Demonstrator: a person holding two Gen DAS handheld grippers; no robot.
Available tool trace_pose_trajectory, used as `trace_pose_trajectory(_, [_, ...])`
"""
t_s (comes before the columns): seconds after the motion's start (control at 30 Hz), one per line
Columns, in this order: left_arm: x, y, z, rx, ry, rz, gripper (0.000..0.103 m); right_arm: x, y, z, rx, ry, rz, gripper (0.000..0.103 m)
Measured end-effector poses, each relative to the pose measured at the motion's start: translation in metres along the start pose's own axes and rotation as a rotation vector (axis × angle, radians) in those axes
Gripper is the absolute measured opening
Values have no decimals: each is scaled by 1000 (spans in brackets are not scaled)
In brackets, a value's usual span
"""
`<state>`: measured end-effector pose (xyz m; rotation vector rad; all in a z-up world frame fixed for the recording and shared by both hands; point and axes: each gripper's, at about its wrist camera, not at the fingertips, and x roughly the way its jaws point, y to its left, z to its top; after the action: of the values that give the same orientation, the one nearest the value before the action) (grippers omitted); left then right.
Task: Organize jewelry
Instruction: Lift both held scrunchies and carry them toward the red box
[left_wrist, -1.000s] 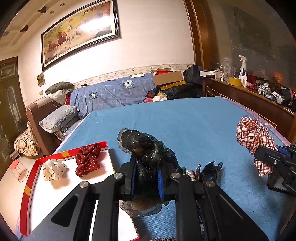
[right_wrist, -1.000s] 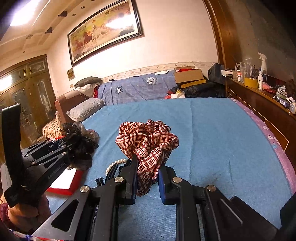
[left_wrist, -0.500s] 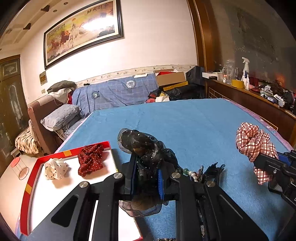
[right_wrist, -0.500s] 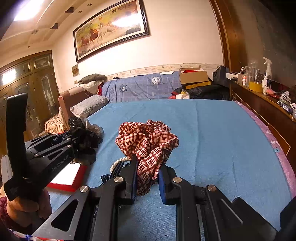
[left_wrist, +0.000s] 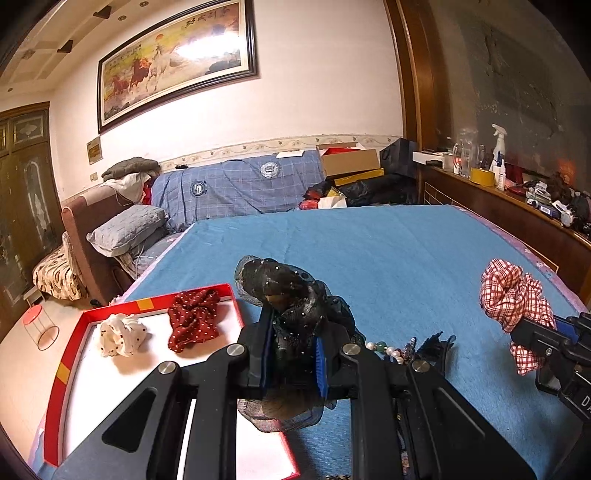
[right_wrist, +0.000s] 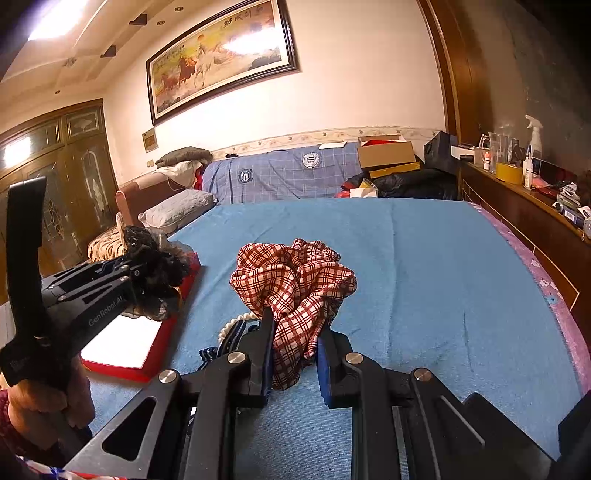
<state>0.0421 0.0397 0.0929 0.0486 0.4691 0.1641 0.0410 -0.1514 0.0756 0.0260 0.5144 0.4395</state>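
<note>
A large bed (left_wrist: 369, 251) covered with a blue sheet is seen in both views. Behind its far edge a sofa under a blue checked cover (left_wrist: 236, 188) is placed against the white wall, and a framed painting of horses (left_wrist: 173, 62) is hung above it. A cardboard box (left_wrist: 351, 160) and dark bags are piled at the far right corner of the bed. Along the right edge of the bed a wooden shelf (left_wrist: 498, 199) is loaded with a spray bottle (left_wrist: 498, 142), a roll of yellow tape (left_wrist: 482, 177) and small clutter. A grey pillow (left_wrist: 125, 229) is laid beside the far left corner, and a dark wooden wardrobe (right_wrist: 74, 162) is seen at the left wall.

A flat red tray (left_wrist: 70, 358) with a white inside is set at the near left edge of the bed. In its far part two scrunchies are kept side by side: a white dotted scrunchie (left_wrist: 120, 334) on the left and a dark red dotted scrunchie (left_wrist: 194, 319) on the right.

The left claw (left_wrist: 291, 365) is clenched on a black mesh scrunchie (left_wrist: 284, 295), which is held above the right edge of the tray. The right claw (right_wrist: 293, 354) is clenched on a red plaid scrunchie (right_wrist: 295, 280), which is held above the middle of the bed, well apart from the tray. A pearl bracelet (right_wrist: 232, 323) and dark hair clips (left_wrist: 432, 341) are left on the sheet between the two claws.
</note>
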Motion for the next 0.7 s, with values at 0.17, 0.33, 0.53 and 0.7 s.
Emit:
trace_pose_trajectory(0.17, [-4, 15, 3, -36, -2, 18, 18, 1, 2, 0, -4, 1, -4, 21])
trace_pose_trajectory(0.33, [-10, 38, 4, -72, -9, 50, 18, 3, 3, 0, -9, 5, -13, 21])
trace_pose_trajectory(0.53, [-14, 94, 5, -160, 13, 123, 18, 4, 7, 1, -14, 3, -24, 21])
trace_pose_trajectory(0.7, [-9, 155, 1, -252, 63, 221, 18, 1, 8, 7, 52, 2, 7, 21])
